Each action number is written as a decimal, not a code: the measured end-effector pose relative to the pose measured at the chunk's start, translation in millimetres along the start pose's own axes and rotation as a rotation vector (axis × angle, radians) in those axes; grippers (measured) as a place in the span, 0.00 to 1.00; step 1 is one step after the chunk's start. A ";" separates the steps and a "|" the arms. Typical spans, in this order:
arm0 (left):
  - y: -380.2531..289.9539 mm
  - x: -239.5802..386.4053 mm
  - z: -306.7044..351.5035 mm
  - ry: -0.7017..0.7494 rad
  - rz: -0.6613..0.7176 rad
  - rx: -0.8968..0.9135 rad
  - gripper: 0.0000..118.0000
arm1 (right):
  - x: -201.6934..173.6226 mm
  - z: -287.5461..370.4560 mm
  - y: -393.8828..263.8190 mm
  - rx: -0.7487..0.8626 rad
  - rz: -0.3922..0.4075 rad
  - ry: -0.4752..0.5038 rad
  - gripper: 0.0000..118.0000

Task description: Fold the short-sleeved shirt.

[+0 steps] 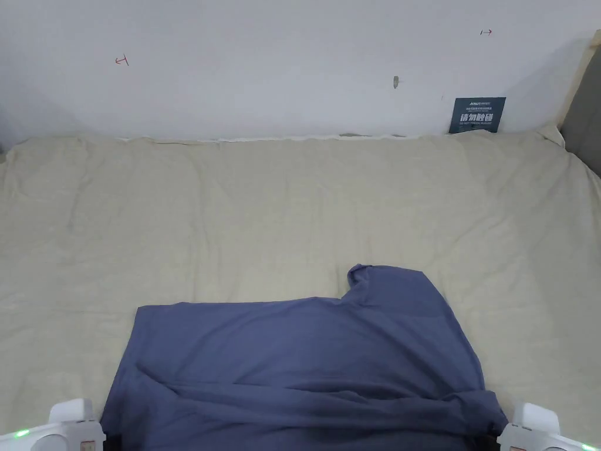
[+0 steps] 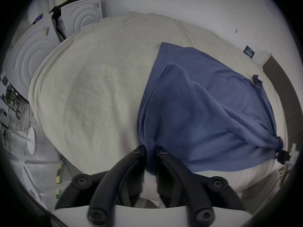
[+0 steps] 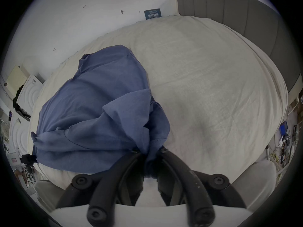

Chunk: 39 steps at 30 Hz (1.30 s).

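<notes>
Across the cream bed (image 1: pixel 293 205) near the front edge lies the blue shirt (image 1: pixel 305 364), one sleeve (image 1: pixel 393 288) pointing far. Left gripper (image 2: pixel 150 150) and right gripper (image 3: pixel 150 152) each clamp a near corner.

head view looks down and forward from above the near edge of the bed (image 1: pixel 293 205), facing the white wall (image 1: pixel 264 70) behind it. left gripper view sits low at the near left corner, aimed across the sheet toward the right; right gripper view mirrors it from the near right, looking left. all three share the blue shirt (image 1: pixel 305 358) and the small dark sign (image 1: pixel 477 114) on the wall
</notes>
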<state>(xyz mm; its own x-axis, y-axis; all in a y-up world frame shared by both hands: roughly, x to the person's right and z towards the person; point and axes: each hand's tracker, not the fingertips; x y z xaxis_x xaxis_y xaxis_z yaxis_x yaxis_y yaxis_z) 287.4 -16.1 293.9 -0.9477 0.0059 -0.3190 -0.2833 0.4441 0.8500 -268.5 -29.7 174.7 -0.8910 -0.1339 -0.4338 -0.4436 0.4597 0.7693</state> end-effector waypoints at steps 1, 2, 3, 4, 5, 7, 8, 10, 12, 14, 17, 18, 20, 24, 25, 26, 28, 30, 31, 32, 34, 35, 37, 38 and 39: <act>1.1 2.7 1.9 0.018 -0.021 0.007 0.35 | -3.8 4.9 2.6 0.003 0.026 -0.034 0.28; 1.4 9.0 7.2 0.014 -0.021 0.021 0.56 | -7.7 11.6 4.1 0.022 0.048 -0.055 0.38; 1.7 12.6 12.7 0.005 -0.023 0.044 0.79 | -10.7 17.8 5.7 0.048 0.058 -0.063 0.58; 4.6 14.4 18.7 -0.021 -0.023 0.089 0.92 | -12.2 26.0 10.4 0.091 0.061 -0.049 0.72; 7.3 20.4 27.9 -0.041 -0.021 0.139 0.98 | -16.1 36.1 15.1 0.134 0.069 -0.035 0.85; 16.0 33.9 46.6 -0.066 -0.018 0.247 0.98 | -27.2 58.3 24.3 0.220 0.091 -0.009 0.92; 22.0 40.4 57.6 -0.078 -0.028 0.293 0.98 | -34.2 70.7 29.7 0.267 0.109 0.007 0.92; 35.2 54.7 74.9 -0.087 -0.046 0.383 0.98 | -45.7 91.8 41.7 0.339 0.148 0.024 0.92; 47.0 66.5 89.8 -0.104 -0.058 0.493 0.97 | -59.4 112.7 49.6 0.421 0.180 0.045 0.93; 56.6 81.7 104.8 -0.125 -0.062 0.602 0.96 | -73.2 132.0 54.4 0.502 0.208 0.062 0.93; 65.0 99.0 117.3 -0.148 -0.069 0.732 0.84 | -90.4 151.3 57.9 0.605 0.248 0.057 0.93; 65.5 102.9 118.7 -0.156 -0.072 0.761 0.73 | -94.8 155.1 57.5 0.631 0.257 0.045 0.93; 66.8 111.4 120.0 -0.159 -0.086 0.787 0.44 | -103.1 162.3 55.5 0.691 0.279 0.031 0.87; 68.7 122.1 114.4 -0.165 -0.098 0.796 0.02 | -111.0 167.5 51.3 0.750 0.293 0.038 0.55; 68.3 122.5 113.9 -0.165 -0.103 0.796 0.00 | -112.0 166.1 51.7 0.759 0.294 0.035 0.28; 68.0 122.1 113.6 -0.176 -0.107 0.792 0.00 | -112.7 164.6 52.4 0.760 0.294 0.033 0.02; 70.1 122.2 110.8 -0.175 -0.118 0.774 0.00 | -110.8 162.0 54.8 0.758 0.288 0.041 0.01; 74.8 119.1 108.0 -0.148 -0.133 0.777 0.00 | -109.9 157.6 57.8 0.748 0.277 0.046 0.01; 77.4 116.5 105.3 -0.152 -0.135 0.768 0.00 | -109.7 155.0 59.3 0.746 0.275 0.044 0.01; 81.2 113.6 101.9 -0.151 -0.134 0.757 0.00 | -109.4 152.5 60.9 0.743 0.272 0.041 0.01; 91.5 105.0 95.8 -0.152 -0.121 0.711 0.00 | -109.4 151.0 65.1 0.734 0.269 0.042 0.01; 96.9 99.5 91.3 -0.163 -0.112 0.680 0.00 | -109.2 148.2 67.5 0.729 0.265 0.044 0.01; 112.3 84.1 77.4 -0.184 -0.096 0.605 0.00 | -109.6 142.8 73.4 0.717 0.260 0.050 0.01; 120.3 76.4 70.2 -0.190 -0.088 0.582 0.00 | -110.2 139.2 76.4 0.714 0.260 0.050 0.01; 128.5 65.8 59.6 -0.194 -0.081 0.544 0.00 | -111.2 134.3 80.1 0.710 0.261 0.047 0.01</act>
<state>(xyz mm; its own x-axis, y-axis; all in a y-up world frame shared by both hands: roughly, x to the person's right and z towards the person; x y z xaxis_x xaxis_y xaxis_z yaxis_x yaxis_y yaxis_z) 197.4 94.7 357.2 -0.8674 0.0936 -0.4888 -0.1892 0.8463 0.4980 -192.0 139.9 221.6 -0.9687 0.0267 -0.2468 -0.0637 0.9343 0.3509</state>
